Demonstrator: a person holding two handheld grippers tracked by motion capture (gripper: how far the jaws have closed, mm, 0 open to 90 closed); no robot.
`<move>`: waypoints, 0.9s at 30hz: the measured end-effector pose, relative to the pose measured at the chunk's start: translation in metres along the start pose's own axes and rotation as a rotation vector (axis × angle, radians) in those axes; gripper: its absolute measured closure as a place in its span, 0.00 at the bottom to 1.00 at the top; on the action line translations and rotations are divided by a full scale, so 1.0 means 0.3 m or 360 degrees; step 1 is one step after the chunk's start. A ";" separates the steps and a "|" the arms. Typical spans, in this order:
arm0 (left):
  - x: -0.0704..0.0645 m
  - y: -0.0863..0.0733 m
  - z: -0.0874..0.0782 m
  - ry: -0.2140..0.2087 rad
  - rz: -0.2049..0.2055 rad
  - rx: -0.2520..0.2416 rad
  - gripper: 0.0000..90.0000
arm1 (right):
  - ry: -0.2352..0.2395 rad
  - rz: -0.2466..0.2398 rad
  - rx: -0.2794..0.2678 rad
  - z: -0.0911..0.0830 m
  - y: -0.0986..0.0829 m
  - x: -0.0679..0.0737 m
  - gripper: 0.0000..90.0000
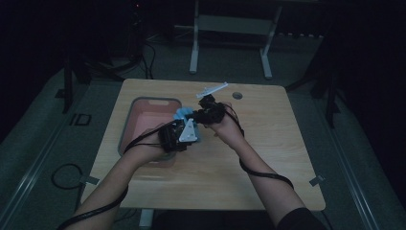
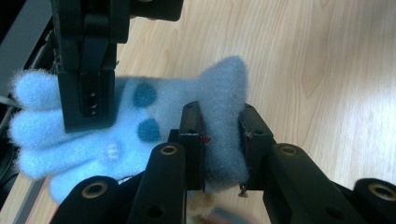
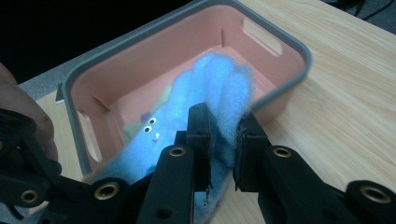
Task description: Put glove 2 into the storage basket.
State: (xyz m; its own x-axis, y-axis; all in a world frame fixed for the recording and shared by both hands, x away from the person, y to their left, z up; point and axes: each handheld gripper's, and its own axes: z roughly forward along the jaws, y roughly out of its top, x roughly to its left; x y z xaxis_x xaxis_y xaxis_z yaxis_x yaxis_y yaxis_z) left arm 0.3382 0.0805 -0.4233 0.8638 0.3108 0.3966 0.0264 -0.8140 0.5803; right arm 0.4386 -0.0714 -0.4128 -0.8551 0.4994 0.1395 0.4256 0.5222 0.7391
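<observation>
Item: one fuzzy light-blue glove [image 2: 140,126], plush fleece pile, rounded stubby finger lobes at centre left of the left gripper view; two darker blue round spots on its face, plus two small pale eye-like dots seen in the right gripper view.
Item position: held off the table between both grippers, centre of the high view, partly over the right rim of the bin.
Left gripper [image 2: 219,140]: black fingers narrowed onto one fold of the glove, fleece bulging up between them.
Right gripper [image 3: 223,140]: black fingers narrowed onto the lobed end of the glove [image 3: 205,93]; in the left gripper view it enters at upper left and pinches the same lobes.
Gripper count: two, each hand-held, cables trailing down toward the frame bottom in the high view; left one [image 1: 178,136], right one [image 1: 207,112].
Container: one rectangular bin [image 3: 140,56], salmon-pink smooth plastic inside, grey rim, rounded corners, slot handles in the end walls; centre left of the high view.
Container contents: something pale yellowish lies on the bottom beneath the glove; too blurred to name.
Table [image 1: 268,143]: light wood-grain top, rounded corners, one round grommet hole near the far edge.
Other: one white flat strip-shaped object [image 1: 212,90] on the table just above the grippers in the high view.
</observation>
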 end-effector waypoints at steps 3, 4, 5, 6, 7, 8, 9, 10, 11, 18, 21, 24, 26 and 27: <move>0.005 -0.027 -0.018 0.0006 -0.0008 0.0017 0.84 | 0.0024 -0.0009 0.0002 0.026 0.016 0.019 0.88; 0.007 -0.037 -0.022 0.0003 -0.0018 0.0019 0.84 | 0.0028 -0.0013 0.0001 0.035 0.021 0.025 0.88; 0.010 -0.047 -0.026 0.0001 -0.0020 0.0026 0.84 | 0.0037 -0.0011 0.0001 0.044 0.025 0.030 0.88; 0.012 -0.055 -0.031 0.0003 -0.0023 0.0033 0.84 | 0.0043 -0.0013 0.0004 0.054 0.030 0.036 0.88; 0.012 -0.064 -0.034 -0.0002 -0.0037 0.0037 0.84 | 0.0043 -0.0020 0.0007 0.065 0.035 0.042 0.88; 0.012 -0.072 -0.038 0.0007 -0.0035 0.0042 0.84 | 0.0052 -0.0020 0.0010 0.075 0.040 0.049 0.88; 0.012 -0.081 -0.041 0.0010 -0.0040 0.0043 0.84 | 0.0054 -0.0027 0.0013 0.085 0.045 0.056 0.88; 0.014 -0.090 -0.045 0.0009 -0.0047 0.0050 0.84 | 0.0057 -0.0030 0.0017 0.095 0.051 0.063 0.88; 0.015 -0.099 -0.049 0.0013 -0.0047 0.0058 0.84 | 0.0068 -0.0028 0.0020 0.104 0.056 0.069 0.88; 0.025 -0.168 -0.079 0.0012 -0.0082 0.0092 0.84 | 0.0093 -0.0041 0.0026 0.172 0.084 0.105 0.88; 0.026 -0.202 -0.089 0.0016 -0.0080 0.0097 0.84 | 0.0104 -0.0049 0.0047 0.201 0.094 0.119 0.88; 0.029 -0.237 -0.102 0.0017 -0.0084 0.0078 0.84 | 0.0120 -0.0048 0.0051 0.226 0.101 0.129 0.88; 0.028 -0.258 -0.102 0.0021 -0.0088 0.0072 0.84 | 0.0119 -0.0051 0.0058 0.242 0.103 0.135 0.88; 0.027 -0.265 -0.100 0.0020 -0.0080 0.0073 0.84 | 0.0121 -0.0047 0.0063 0.251 0.103 0.137 0.88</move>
State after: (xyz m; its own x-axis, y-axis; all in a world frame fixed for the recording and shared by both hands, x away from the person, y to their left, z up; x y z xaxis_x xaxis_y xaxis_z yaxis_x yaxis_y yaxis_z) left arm 0.3280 0.1625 -0.4449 0.8545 0.3578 0.3765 0.0930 -0.8185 0.5669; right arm 0.4391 0.0172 -0.4338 -0.8867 0.4303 0.1689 0.4100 0.5633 0.7174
